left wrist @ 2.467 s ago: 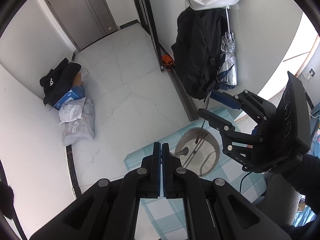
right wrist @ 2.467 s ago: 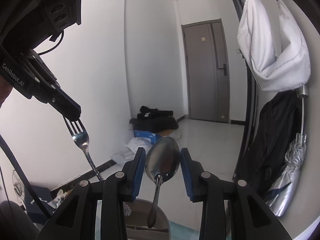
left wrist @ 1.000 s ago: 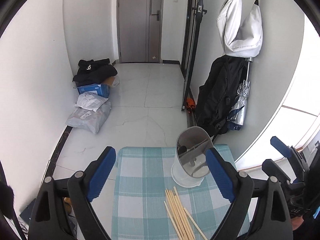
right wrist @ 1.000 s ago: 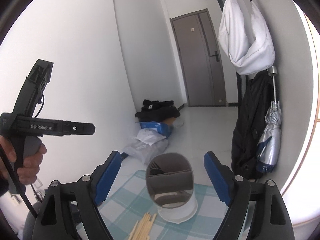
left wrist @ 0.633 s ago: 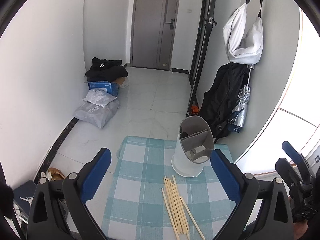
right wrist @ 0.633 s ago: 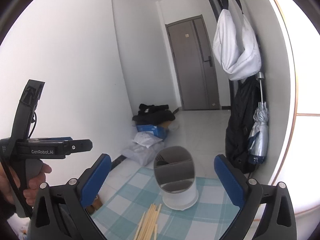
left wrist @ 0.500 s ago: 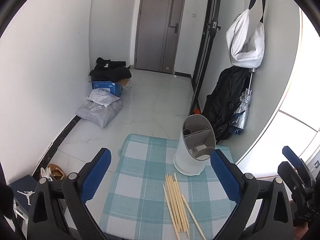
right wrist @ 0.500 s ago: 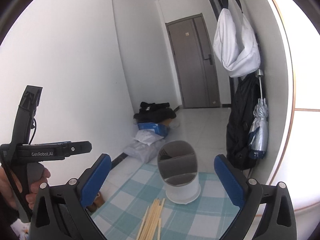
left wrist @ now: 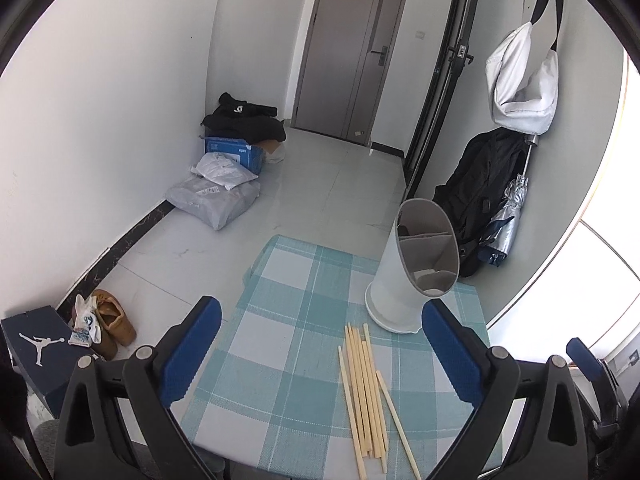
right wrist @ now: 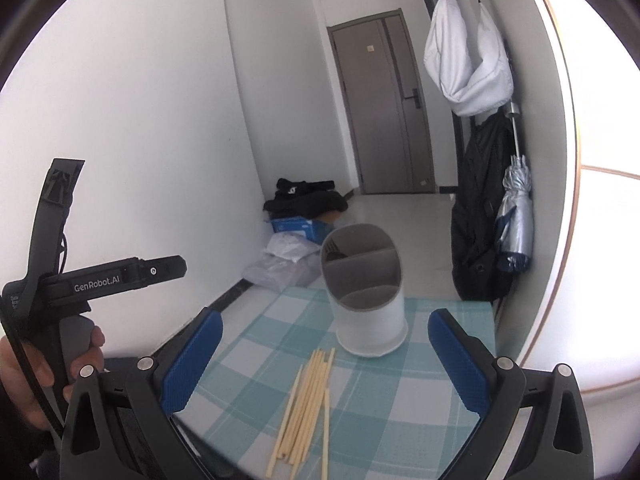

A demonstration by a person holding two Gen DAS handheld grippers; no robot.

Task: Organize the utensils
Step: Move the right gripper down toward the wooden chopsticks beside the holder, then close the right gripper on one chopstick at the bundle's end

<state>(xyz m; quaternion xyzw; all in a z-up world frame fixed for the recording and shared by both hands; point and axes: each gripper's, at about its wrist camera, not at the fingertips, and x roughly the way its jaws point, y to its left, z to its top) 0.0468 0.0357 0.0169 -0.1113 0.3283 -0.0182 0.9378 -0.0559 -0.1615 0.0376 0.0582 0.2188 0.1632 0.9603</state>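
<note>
Left hand-held gripper (left wrist: 320, 344) hangs above the near edge of the table (left wrist: 288, 360), jaws spread wide, blue pads (left wrist: 191, 350) far apart with nothing between them. Right hand-held gripper (right wrist: 324, 356) is in the same state: jaws wide, empty, raised above the near half of the table. In the right wrist view the left hand-held gripper's black body sits at 9 o'clock, held in a hand (right wrist: 28, 376). The table carries a teal-and-white checked cloth (right wrist: 372, 396). A bundle of wooden chopsticks (left wrist: 366, 394) lies flat on the cloth in the near right part of the table, sticks roughly parallel and touching, running near to far; one stick (left wrist: 398, 418) on the right side is splayed at an angle from the rest. In the right wrist view the same bundle sits at about 6 o'clock, between the two pads and lower. A white utensil holder (left wrist: 412, 276) with a grey inner lining stands upright on the cloth just beyond the far ends of the chopsticks, at about 1 o'clock from them; it does not touch them. Its interior is split into compartments by grey dividers (right wrist: 360, 262); something dark shows in the far compartment, item not identifiable. Beyond the table: tiled floor (left wrist: 320, 184), a grey door (left wrist: 352, 48), bags and a blue box (left wrist: 234, 152) against the left wall, a white bag (left wrist: 520, 88) and black coat (left wrist: 480, 188) hanging at right.
</note>
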